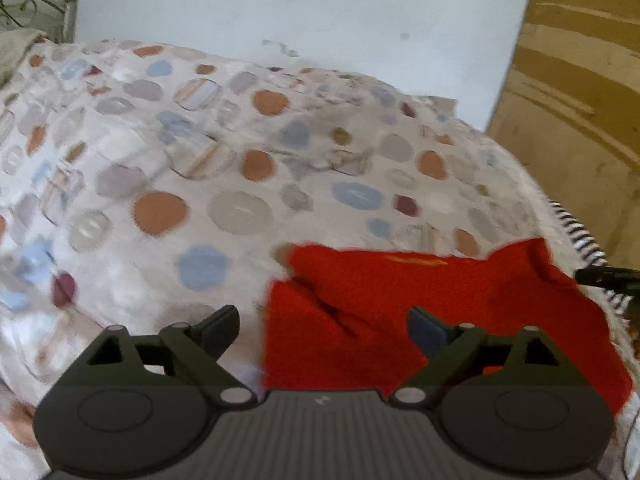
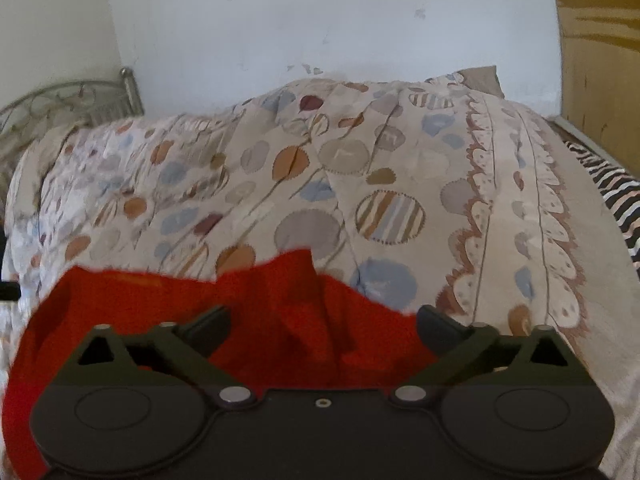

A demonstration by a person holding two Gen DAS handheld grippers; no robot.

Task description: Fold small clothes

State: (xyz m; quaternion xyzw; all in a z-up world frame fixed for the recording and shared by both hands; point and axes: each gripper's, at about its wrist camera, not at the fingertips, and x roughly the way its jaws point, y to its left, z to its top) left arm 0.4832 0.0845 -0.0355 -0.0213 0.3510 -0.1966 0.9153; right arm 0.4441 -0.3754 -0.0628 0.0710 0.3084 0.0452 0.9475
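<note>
Fingers on both the left gripper (image 1: 322, 330) and right gripper (image 2: 324, 330) are standing spread, gripping nothing, red garment (image 2: 260, 312) lying rumpled on the bedspread (image 2: 360, 184); probably smoothing it flat first helps before folding.

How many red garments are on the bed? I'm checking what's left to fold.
1. The red garment lies rumpled on the patterned bedspread, just ahead of both open grippers; the right wrist view shows the same one. Others could be out of frame.
</note>
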